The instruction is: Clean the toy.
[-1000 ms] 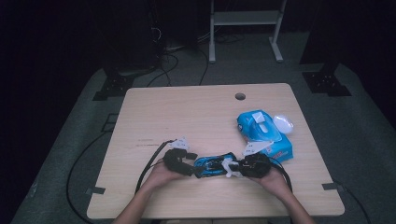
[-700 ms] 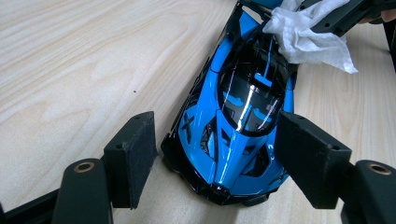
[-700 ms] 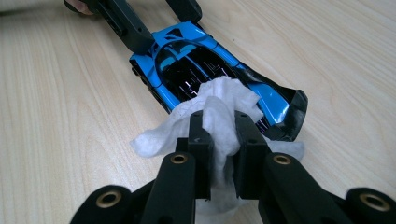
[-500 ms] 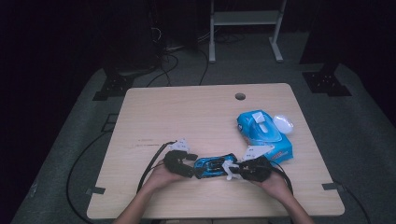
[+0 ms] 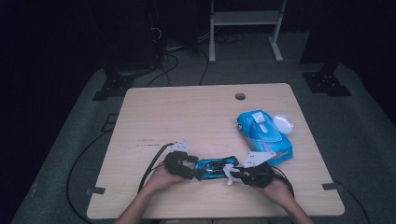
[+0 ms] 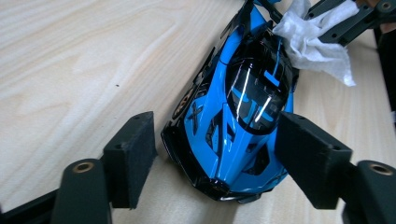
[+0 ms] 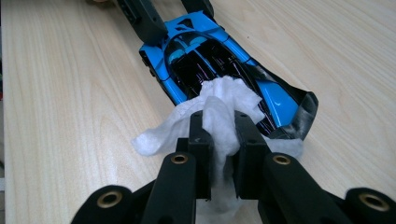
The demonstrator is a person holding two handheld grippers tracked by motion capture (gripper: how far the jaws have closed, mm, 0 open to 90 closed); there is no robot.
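A blue and black toy car [image 5: 215,167] lies on the wooden table [image 5: 187,121] near its front edge. My left gripper [image 5: 189,169] straddles the car's nose [image 6: 238,116], its pads [image 6: 308,149] closed against the car's sides. My right gripper [image 5: 236,175] is shut on a crumpled white wipe [image 7: 219,98]. The wipe rests on the rear of the car [image 7: 196,56]. In the left gripper view that wipe [image 6: 313,46] touches the car's tail at the top right. The left gripper [image 6: 219,140] and right gripper [image 7: 223,126] face each other along the car.
A blue pack of wet wipes [image 5: 264,133] lies to the right behind the car, with a small white object [image 5: 283,123] beside it. A cable hole [image 5: 240,96] sits near the table's far edge. Cables trail from both grippers off the front edge.
The right gripper with the wipe has shifted slightly on the car's rear. The left gripper and the car have stayed in place.
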